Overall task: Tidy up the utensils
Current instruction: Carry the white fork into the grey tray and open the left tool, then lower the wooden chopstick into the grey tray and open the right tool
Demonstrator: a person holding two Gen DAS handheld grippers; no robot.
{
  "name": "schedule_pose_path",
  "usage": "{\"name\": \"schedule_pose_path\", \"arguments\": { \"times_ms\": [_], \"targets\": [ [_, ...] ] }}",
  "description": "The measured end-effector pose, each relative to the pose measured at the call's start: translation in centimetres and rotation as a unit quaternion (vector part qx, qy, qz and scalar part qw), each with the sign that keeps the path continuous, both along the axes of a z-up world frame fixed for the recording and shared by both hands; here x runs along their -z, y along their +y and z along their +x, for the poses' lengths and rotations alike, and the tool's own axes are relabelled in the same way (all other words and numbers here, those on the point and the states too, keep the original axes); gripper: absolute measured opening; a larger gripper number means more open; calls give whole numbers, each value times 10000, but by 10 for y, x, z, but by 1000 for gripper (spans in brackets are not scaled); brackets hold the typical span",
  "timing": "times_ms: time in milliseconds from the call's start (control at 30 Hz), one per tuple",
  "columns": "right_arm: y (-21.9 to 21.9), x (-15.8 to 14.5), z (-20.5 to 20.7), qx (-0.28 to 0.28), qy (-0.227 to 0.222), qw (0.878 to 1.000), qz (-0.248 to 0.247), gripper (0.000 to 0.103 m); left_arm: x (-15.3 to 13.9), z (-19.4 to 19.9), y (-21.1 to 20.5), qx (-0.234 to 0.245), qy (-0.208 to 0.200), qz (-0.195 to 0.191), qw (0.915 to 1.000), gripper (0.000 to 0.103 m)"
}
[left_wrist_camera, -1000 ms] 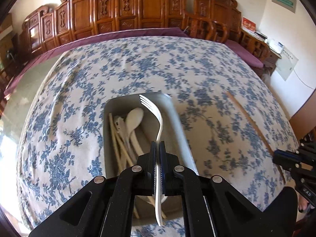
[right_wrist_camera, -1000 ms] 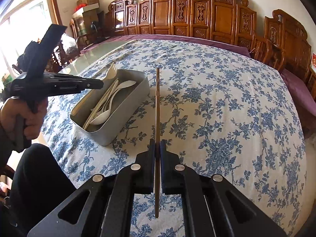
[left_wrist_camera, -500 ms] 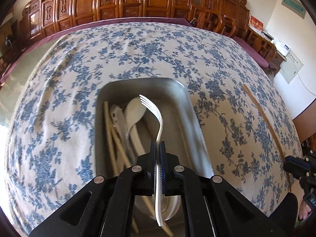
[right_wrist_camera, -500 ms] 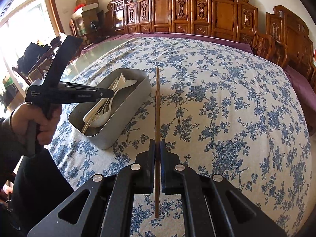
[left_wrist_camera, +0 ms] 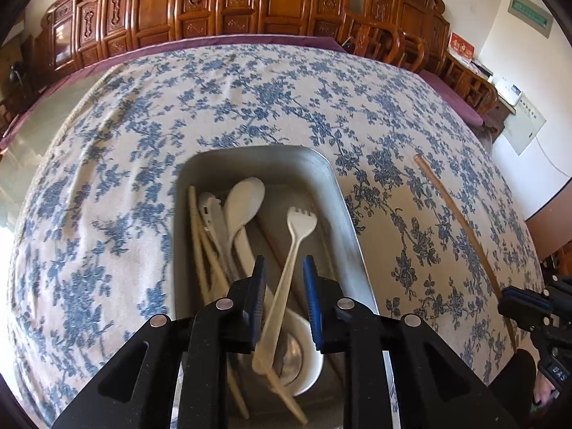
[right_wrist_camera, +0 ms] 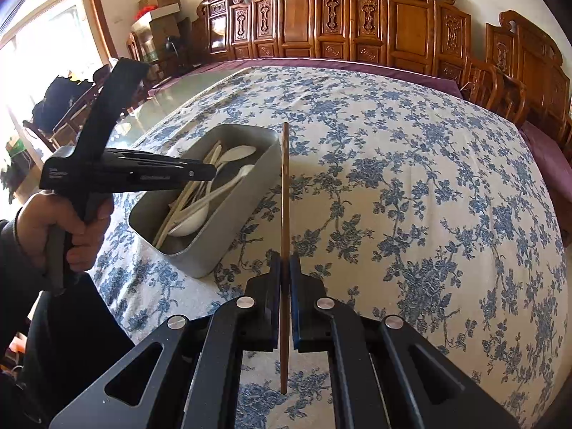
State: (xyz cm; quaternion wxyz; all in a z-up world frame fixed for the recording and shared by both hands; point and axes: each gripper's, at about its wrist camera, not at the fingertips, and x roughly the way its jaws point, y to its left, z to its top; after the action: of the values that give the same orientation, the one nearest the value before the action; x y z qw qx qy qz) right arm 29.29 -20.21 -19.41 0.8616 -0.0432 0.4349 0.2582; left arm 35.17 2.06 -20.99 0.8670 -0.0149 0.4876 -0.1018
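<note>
White fork (left_wrist_camera: 290, 261) lies between parted fingers (left_wrist_camera: 258, 287).

Left gripper (left_wrist_camera: 284, 286) jaws parted (hand (right_wrist_camera: 60, 225) gripping its handle), right gripper (right_wrist_camera: 285, 282) jaws clamped

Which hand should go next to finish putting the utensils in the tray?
Right. The right hand-held gripper already grips the brown chopstick beside the tray; the left hand-held gripper is open, its fork released.

- Your left tool (left_wrist_camera: 284, 287) hangs with jaws apart above the metal tray (left_wrist_camera: 348, 221).
- The white fork (left_wrist_camera: 293, 246) lies loose between them, among the spoons (left_wrist_camera: 243, 203).
</note>
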Motion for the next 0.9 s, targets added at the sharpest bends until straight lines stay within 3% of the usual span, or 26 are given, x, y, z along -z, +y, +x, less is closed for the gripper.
{"name": "schedule_pose_path", "arguments": {
  "times_ms": [533,900],
  "targets": [
    [66,-6,12,-100,282,9981,541,6,-44,-38,51,-168,-481,168,9986,32],
    [114,14,37,-39,625,9966,540,6,-49,-49,75,-263,-533,150,9981,32]
  ]
}}
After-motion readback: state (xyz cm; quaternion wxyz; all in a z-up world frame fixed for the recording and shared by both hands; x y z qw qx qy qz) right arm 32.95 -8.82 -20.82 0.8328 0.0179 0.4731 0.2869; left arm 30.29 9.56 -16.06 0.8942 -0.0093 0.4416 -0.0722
